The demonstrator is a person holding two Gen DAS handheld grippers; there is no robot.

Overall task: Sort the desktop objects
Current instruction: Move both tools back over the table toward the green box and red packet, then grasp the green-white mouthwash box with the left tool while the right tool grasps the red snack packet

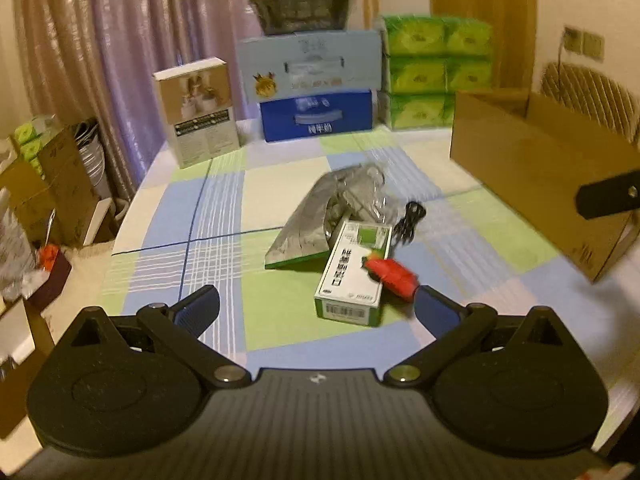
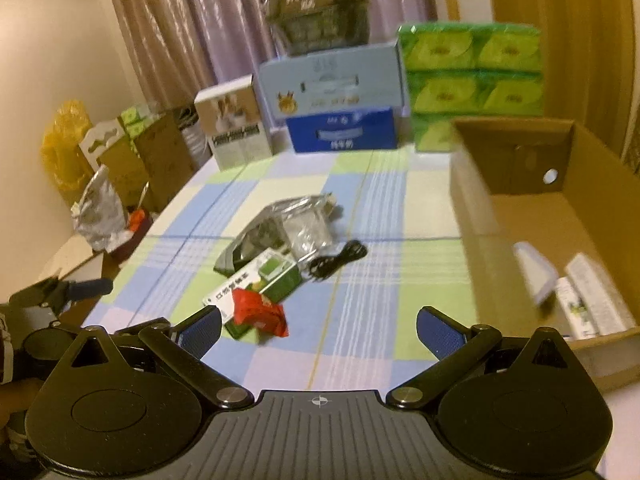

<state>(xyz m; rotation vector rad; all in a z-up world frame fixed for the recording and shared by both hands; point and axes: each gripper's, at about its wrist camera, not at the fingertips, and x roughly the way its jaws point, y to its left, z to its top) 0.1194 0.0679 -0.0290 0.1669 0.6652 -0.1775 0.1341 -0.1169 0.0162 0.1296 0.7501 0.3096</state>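
Both sets of tongs hang spread and empty, left gripper [image 1: 316, 312] and right gripper [image 2: 319, 328] low over the checked cloth [image 2: 360, 300]. Nearest lies the red packet [image 2: 260, 314], crinkly and soft, resting on the green-and-white carton [image 2: 260, 288]. Best to pinch the packet by its edges, I'd say, and lift straight so the carton stays put. Beyond, a shiny foil bag [image 2: 280, 224] and a coiled black cable [image 2: 340, 260]. At right, the open cardboard box [image 2: 500, 216] already holds white items.
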